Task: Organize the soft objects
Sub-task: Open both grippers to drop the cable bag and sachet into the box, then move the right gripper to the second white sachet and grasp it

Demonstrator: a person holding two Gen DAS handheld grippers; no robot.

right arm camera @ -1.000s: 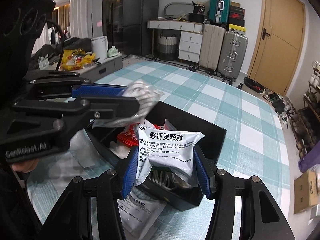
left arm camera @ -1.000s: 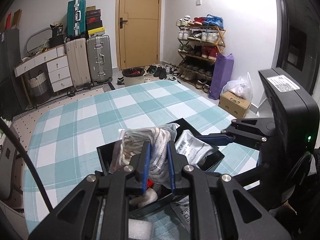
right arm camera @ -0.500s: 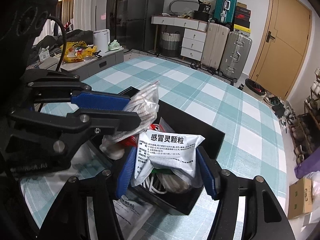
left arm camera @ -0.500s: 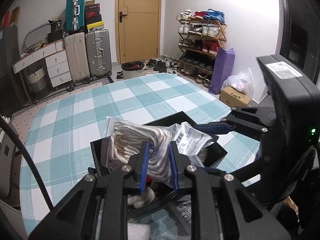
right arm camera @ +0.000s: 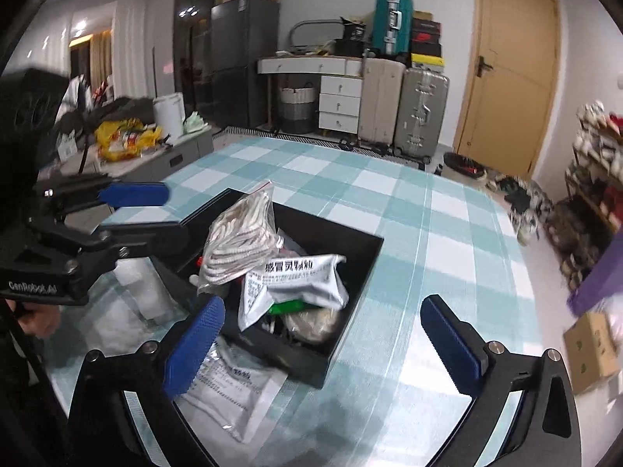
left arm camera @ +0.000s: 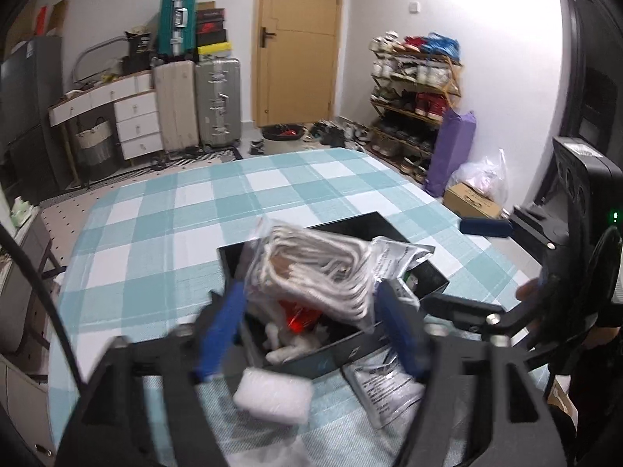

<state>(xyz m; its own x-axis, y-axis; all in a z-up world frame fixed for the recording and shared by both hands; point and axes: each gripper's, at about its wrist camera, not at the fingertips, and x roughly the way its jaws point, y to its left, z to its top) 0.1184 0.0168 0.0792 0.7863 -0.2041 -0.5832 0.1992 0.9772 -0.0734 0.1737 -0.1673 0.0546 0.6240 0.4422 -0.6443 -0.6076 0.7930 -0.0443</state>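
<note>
A black open box point(right arm camera: 362, 268) point(left arm camera: 428, 272) sits on the checked table. A clear bag of white rope point(left arm camera: 319, 268) point(right arm camera: 241, 237) lies on top of its contents. A silver medicine packet point(right arm camera: 296, 284) point(left arm camera: 393, 260) lies beside it in the box. My left gripper point(left arm camera: 311, 327) is open just behind the box, jaws wide, empty. My right gripper point(right arm camera: 323, 342) is open over the box's near corner, empty. Red and white soft items show deeper in the box.
A white foam block point(left arm camera: 272, 393) and a second silver packet point(right arm camera: 229, 393) point(left arm camera: 385, 385) lie on the teal checked tablecloth point(right arm camera: 428, 225) beside the box. Suitcases, drawers, a door and a shoe rack stand beyond the table.
Both grippers have opened. The left let go of the rope bag and the right let go of the silver packet; both now rest in the box. Both grippers drew back.
</note>
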